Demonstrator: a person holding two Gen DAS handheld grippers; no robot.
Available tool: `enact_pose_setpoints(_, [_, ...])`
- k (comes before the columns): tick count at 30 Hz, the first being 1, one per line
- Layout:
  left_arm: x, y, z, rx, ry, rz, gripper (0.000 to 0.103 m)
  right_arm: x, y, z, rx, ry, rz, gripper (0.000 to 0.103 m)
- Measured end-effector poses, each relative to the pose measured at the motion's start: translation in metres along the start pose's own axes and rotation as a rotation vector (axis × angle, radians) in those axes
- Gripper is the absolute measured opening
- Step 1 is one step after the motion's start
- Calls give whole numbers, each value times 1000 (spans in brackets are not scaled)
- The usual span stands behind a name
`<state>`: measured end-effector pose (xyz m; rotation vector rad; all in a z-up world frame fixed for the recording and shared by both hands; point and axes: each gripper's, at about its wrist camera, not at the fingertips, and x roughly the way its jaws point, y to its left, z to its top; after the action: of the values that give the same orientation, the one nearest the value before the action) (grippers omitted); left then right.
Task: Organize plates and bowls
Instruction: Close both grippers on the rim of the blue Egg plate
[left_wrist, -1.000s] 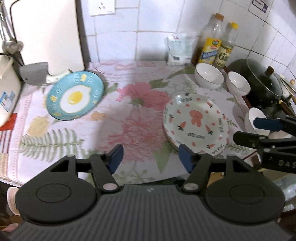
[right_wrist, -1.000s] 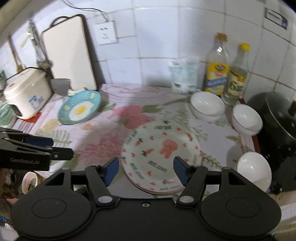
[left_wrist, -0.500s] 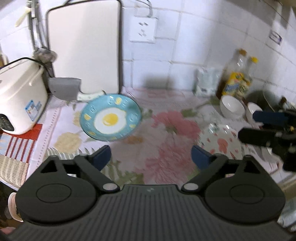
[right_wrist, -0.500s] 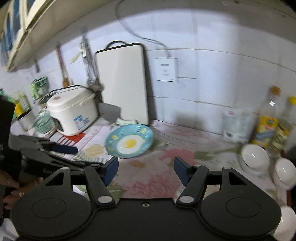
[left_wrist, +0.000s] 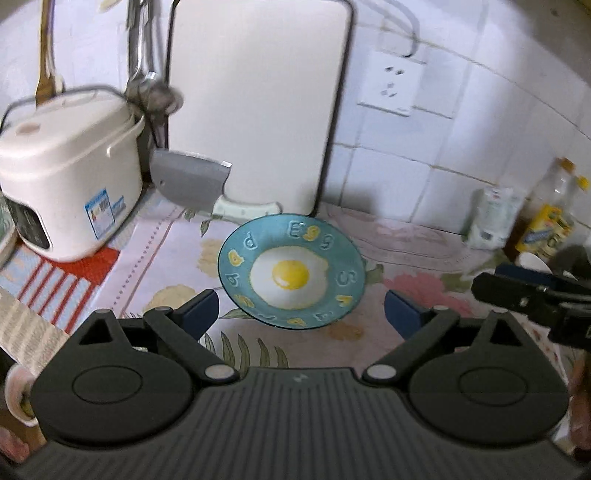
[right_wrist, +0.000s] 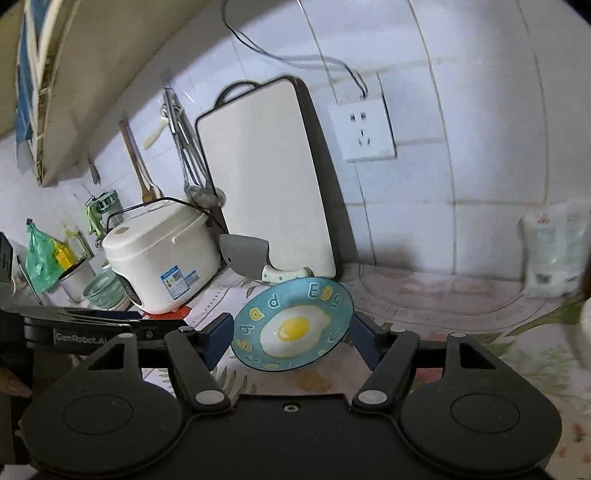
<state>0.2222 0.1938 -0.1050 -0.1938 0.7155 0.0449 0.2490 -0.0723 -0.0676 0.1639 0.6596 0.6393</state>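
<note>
Left gripper (left_wrist: 301, 308) hangs wide apart and empty over the floral counter (left_wrist: 406, 236), the blue egg plate (left_wrist: 291, 271) lying flat just past its fingertips. Right gripper (right_wrist: 291, 338) is wide apart too, empty, its blue pads flanking the same plate in view. Behind the plate, a cleaver (left_wrist: 192, 182) leans against the white cutting board (left_wrist: 255, 103); left stands a rice cooker (left_wrist: 62, 177). Far right, bottles (left_wrist: 550, 225) and a white bag (left_wrist: 493, 218) sit at the tiled wall.

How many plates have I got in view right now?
1: the blue egg plate on the floral cloth, in front of the cutting board. Others may lie outside both views.
</note>
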Motion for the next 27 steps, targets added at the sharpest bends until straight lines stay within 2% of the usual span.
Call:
enact_pose_setpoints(3, [25,12,-1,-21,17,25,97,26,-11,-6,56,-5,-12,74])
enact_pose_setpoints(6, [50,20,-2,-19,18,57,97,53,-17,-10,77,31,-19,74])
enact_pose_setpoints(8, [65,25,-3,-37,36,61,97,70,-18,-11,98,81,-83,74])
enact_pose_setpoints(10, [79,32,-4,-71,51,49,97,87,-22,-17,187,131,-135,74])
enact_pose_setpoints(12, [90,37,-5,-82,42,36,97,100,-25,-25,232,124,-116,74])
enact_pose_setpoints(15, [106,43,-6,-69,42,68,97,117,-22,-29,213,103,-120,74])
enact_pose_setpoints(21, [134,58,-4,-103,60,81,93,153,-34,-29,285,133,-64,74])
enact_pose_setpoints(22, [140,61,-5,-114,78,81,88,158,-34,-29,285,147,-59,72])
enact_pose_setpoints(23, [144,63,-5,-118,93,84,83,166,-34,-28,282,165,-55,65])
enact_pose_setpoints(24, [148,64,-5,-124,105,84,82,171,-35,-28,276,171,-60,63])
enact_pose_setpoints(27, [156,68,-7,-150,124,81,70,180,-36,-29,269,181,-90,63])
